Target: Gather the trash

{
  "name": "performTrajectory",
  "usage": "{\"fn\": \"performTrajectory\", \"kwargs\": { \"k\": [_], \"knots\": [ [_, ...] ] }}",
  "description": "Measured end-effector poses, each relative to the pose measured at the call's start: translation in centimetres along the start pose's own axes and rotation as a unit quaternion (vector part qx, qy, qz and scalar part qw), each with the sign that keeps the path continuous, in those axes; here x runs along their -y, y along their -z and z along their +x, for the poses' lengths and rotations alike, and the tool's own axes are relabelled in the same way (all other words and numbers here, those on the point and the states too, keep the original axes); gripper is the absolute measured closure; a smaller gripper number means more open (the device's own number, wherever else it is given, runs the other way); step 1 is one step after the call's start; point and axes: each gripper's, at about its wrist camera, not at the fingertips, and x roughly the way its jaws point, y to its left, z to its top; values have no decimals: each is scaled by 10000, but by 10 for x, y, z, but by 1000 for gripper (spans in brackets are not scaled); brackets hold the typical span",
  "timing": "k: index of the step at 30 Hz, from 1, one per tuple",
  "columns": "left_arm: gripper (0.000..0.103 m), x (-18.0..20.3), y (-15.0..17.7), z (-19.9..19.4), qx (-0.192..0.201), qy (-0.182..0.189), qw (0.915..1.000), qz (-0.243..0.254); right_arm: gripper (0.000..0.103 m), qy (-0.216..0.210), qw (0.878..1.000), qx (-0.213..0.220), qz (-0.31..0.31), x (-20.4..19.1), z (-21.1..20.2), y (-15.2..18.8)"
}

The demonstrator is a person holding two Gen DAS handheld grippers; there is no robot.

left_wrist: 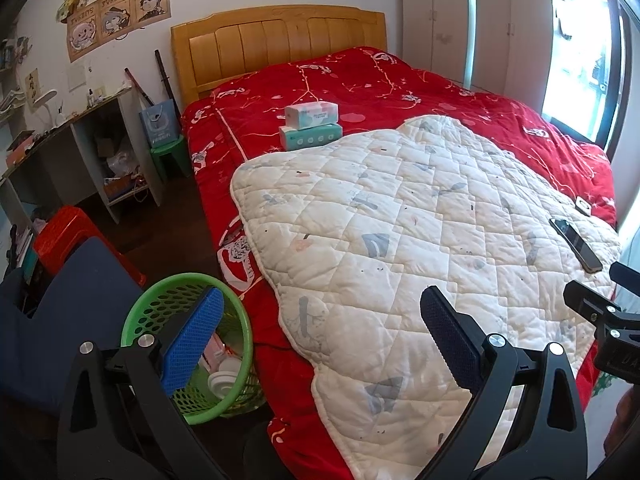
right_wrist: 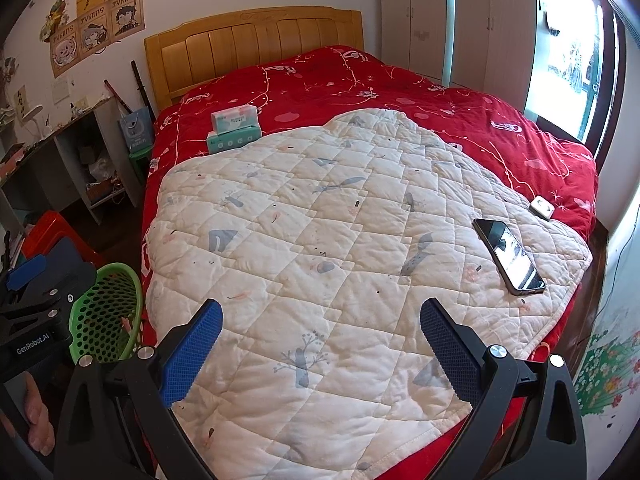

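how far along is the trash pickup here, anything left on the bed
Looks nearly done: the green basket beside the bed already holds white and pink scraps. Both the left gripper and right gripper are open and empty. On the quilt only a phone remains.

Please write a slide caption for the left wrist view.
Open left tool above green basket and white quilt.

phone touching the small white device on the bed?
Apart. Right wrist view: the phone lies on the white quilt, the white device beyond, bedding between.
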Motion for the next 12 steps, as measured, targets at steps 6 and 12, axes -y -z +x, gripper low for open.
{"fn": "performTrajectory", "kwargs": {
  "k": [6,12],
  "knots": [
    [6,0,0,-1,7,-18,10000,-23,7,-10,10000,7,7,0,1,0],
    [6,0,1,-2,7,-15,10000,-51,7,-15,10000,8,11,0,1,1]
  ]
}}
